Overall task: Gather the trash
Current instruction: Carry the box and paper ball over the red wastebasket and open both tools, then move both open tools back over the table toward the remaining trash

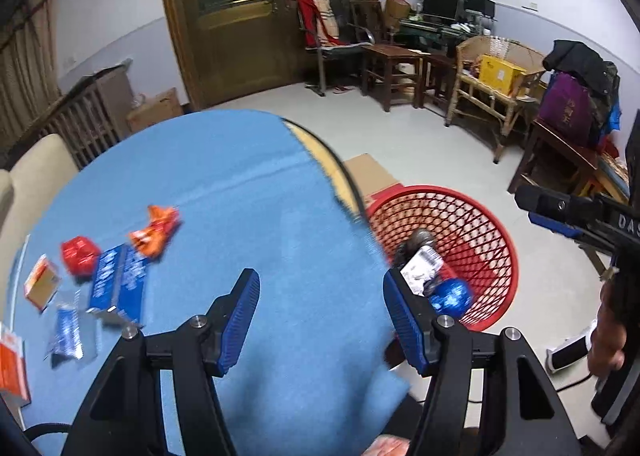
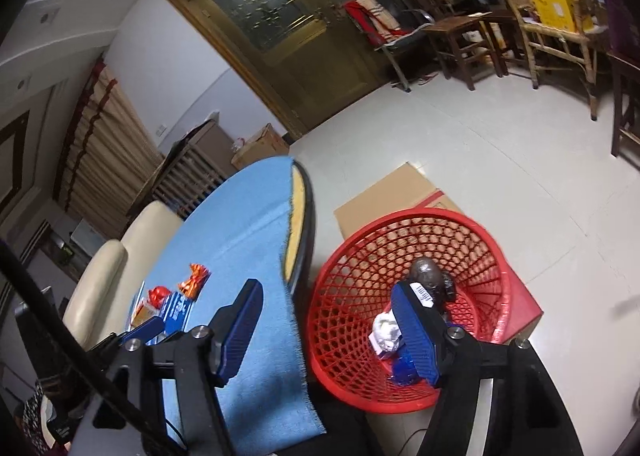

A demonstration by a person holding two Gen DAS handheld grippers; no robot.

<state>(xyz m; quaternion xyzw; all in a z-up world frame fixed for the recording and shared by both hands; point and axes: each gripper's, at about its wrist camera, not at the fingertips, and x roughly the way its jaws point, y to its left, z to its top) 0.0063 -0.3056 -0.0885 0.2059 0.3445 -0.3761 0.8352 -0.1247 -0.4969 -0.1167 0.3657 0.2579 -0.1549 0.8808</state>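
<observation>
Your left gripper [image 1: 320, 320] hangs over the near part of the blue cloth [image 1: 248, 191], its jaws standing well apart with only bare cloth between the blue pads [image 1: 240, 320]. It holds nothing. Your right gripper [image 2: 332, 328] is likewise spread and empty, one finger over the cloth edge, the other over the red basket [image 2: 352, 252].

In the left wrist view the remaining trash lies in a loose cluster at about 9 o'clock from your left gripper: an orange wrapper [image 1: 156, 232] farthest up the cloth, a red crumpled wrapper [image 1: 79, 254] just left of it, a blue packet [image 1: 120, 284] touching both, a small orange carton [image 1: 41, 282] at the far left, a clear blue-printed sachet [image 1: 70, 330] below the packet, and an orange box [image 1: 12, 368] at the picture's left edge. The whole cluster is blurred, so finer detail cannot be told.

The basket stands on the floor [image 1: 440, 143], close against the table edge, at about 2 o'clock from your left gripper. Inside it, in the right wrist view, you can see a dark rounded lump [image 2: 426, 274] near the far wall, a white crumpled wad [image 2: 386, 330] nearer the middle, and a blue foil piece [image 2: 404, 370] at the bottom; a white barcode label [image 2: 422, 292] shows just above your right finger. A flat cardboard sheet [image 2: 384, 195] lies under and behind the basket.
</observation>
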